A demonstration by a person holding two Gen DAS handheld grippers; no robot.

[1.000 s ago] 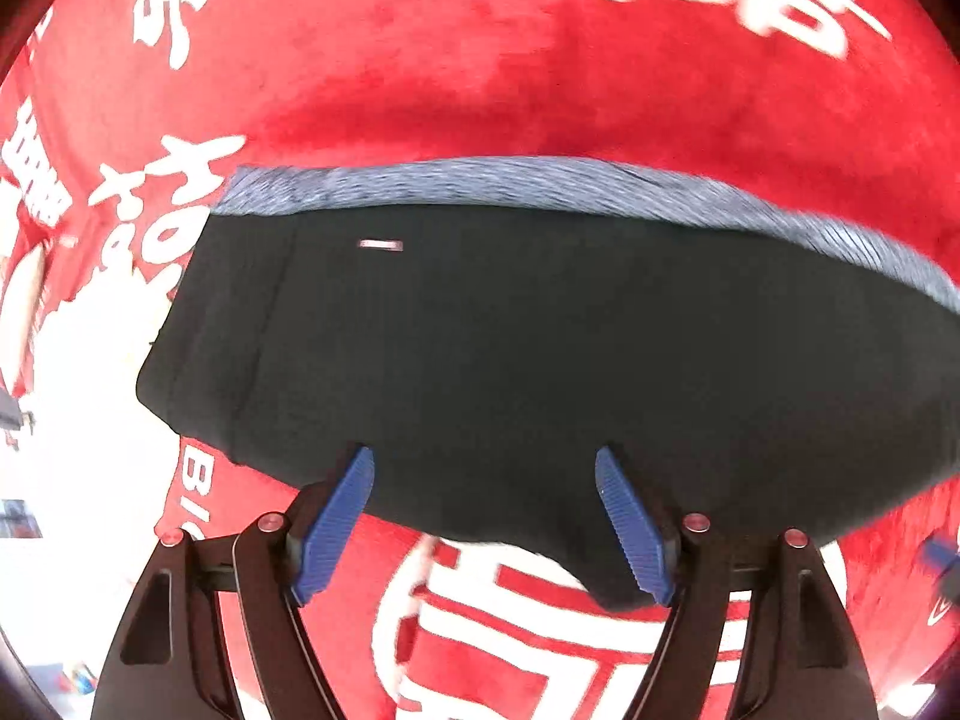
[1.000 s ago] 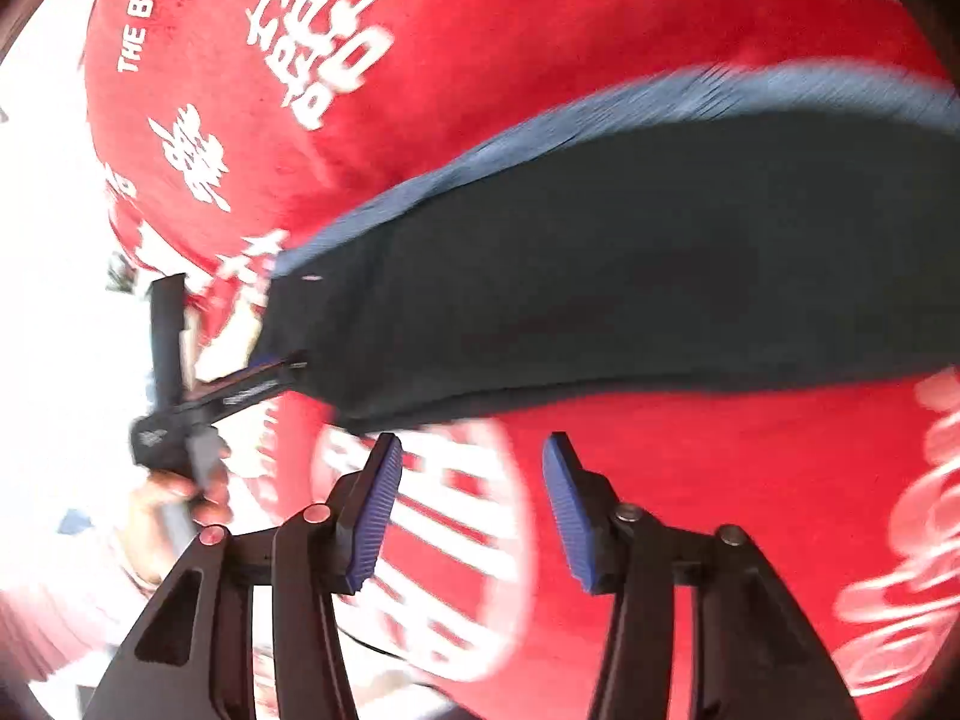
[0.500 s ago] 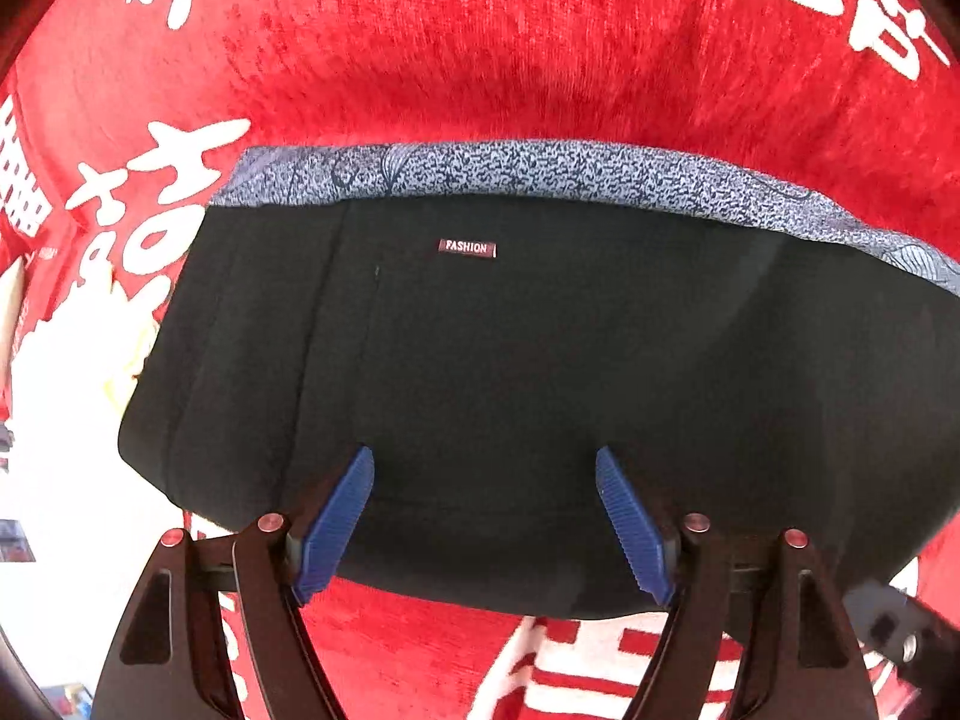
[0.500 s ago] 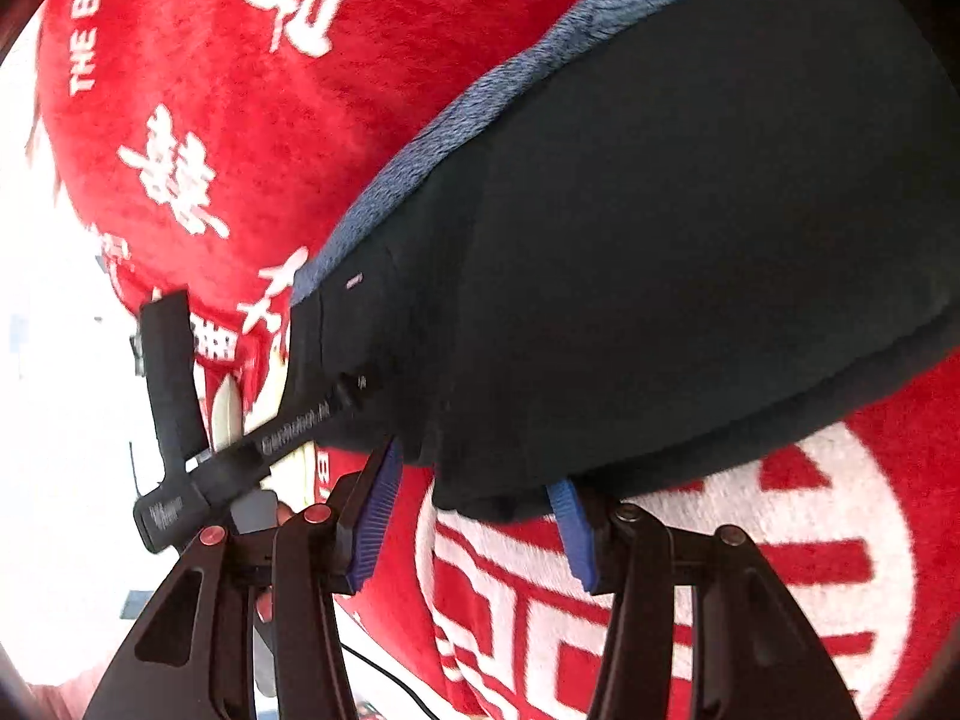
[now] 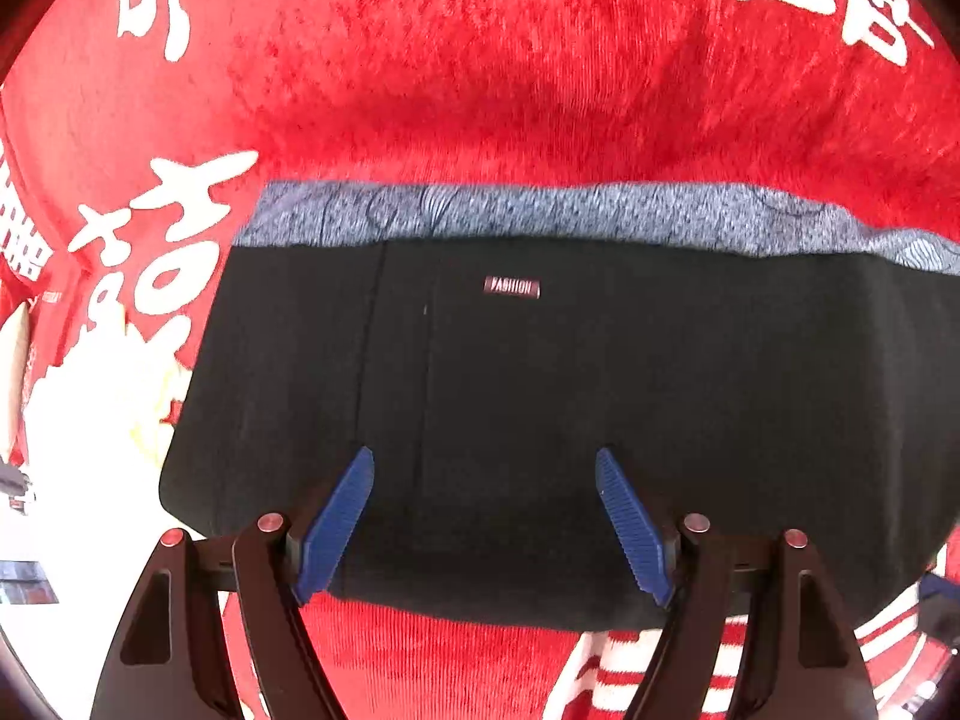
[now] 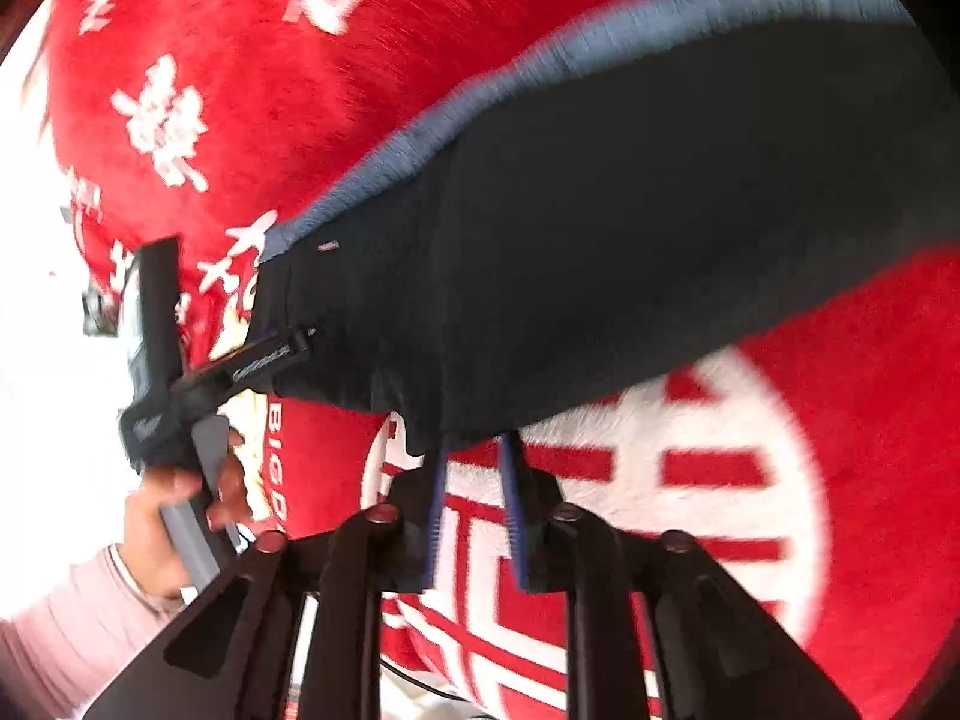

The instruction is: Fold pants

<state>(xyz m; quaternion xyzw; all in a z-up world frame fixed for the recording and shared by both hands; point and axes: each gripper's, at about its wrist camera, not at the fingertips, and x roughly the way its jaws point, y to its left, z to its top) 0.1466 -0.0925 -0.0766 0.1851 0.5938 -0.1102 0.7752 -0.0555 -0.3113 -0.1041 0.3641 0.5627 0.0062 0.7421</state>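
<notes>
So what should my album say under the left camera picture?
Open left tongs hover over folded black pants on a red blanket.

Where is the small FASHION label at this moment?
In the left wrist view the FASHION label sits on the black pants, just below the grey patterned waistband, above the gap between the open left gripper fingers.

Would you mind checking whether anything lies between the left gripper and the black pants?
Nothing visible does. The left gripper is open, its blue pads straddling the near edge of the black pants, which lie on the red blanket.
</notes>
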